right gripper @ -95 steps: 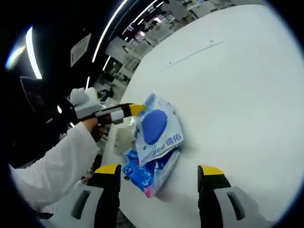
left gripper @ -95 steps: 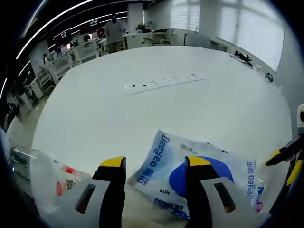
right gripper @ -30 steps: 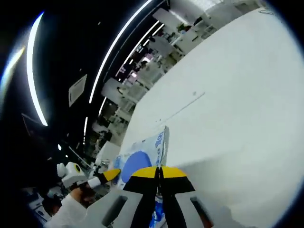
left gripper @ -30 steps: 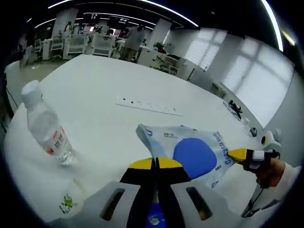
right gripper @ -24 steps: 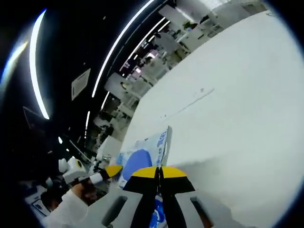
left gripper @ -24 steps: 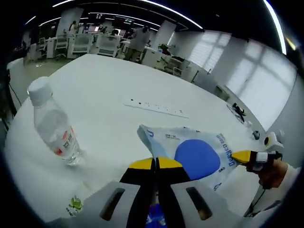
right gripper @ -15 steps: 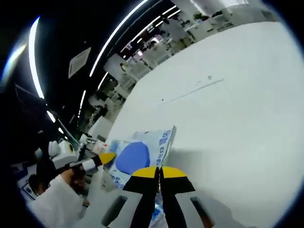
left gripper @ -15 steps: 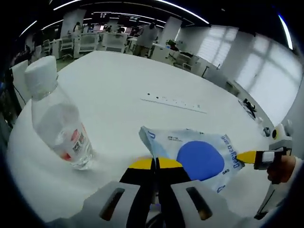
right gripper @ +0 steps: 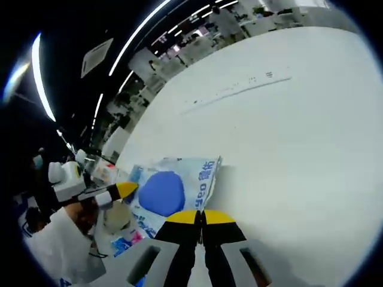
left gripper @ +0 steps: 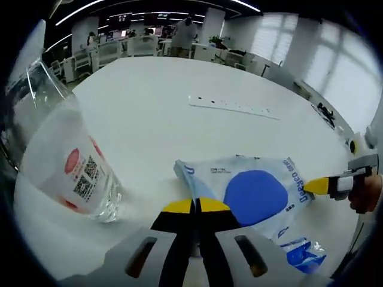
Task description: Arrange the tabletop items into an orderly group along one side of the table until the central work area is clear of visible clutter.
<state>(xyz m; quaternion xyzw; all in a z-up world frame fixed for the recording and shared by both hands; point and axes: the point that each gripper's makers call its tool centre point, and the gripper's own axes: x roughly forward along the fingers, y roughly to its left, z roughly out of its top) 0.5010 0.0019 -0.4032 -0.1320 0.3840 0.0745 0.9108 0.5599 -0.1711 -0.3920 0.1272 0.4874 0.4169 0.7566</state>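
Observation:
A light-blue tissue pack [left gripper: 254, 194] with a big blue circle is stretched between both grippers, low over the white table [left gripper: 137, 95]. My left gripper [left gripper: 195, 207] is shut on its near corner. My right gripper [left gripper: 318, 185] comes in from the right, pinching the opposite edge. In the right gripper view the same pack [right gripper: 170, 190] runs from my shut right gripper [right gripper: 201, 216] to the yellow tip of the left gripper [right gripper: 124, 190]. A clear water bottle [left gripper: 66, 161] with a red label stands close on the left of the pack.
A white power strip [left gripper: 233, 106] lies farther out on the table, also seen as a thin power strip [right gripper: 239, 87] in the right gripper view. A second blue wrapper [left gripper: 304, 253] lies near the pack. A white sleeve [right gripper: 60, 245] holds the left gripper. Office desks stand beyond the table.
Both grippers, open 3.2 s ago, are shut on the pack. Over the last second both have carried it lower and toward the bottle, which now looms large in the left gripper view.

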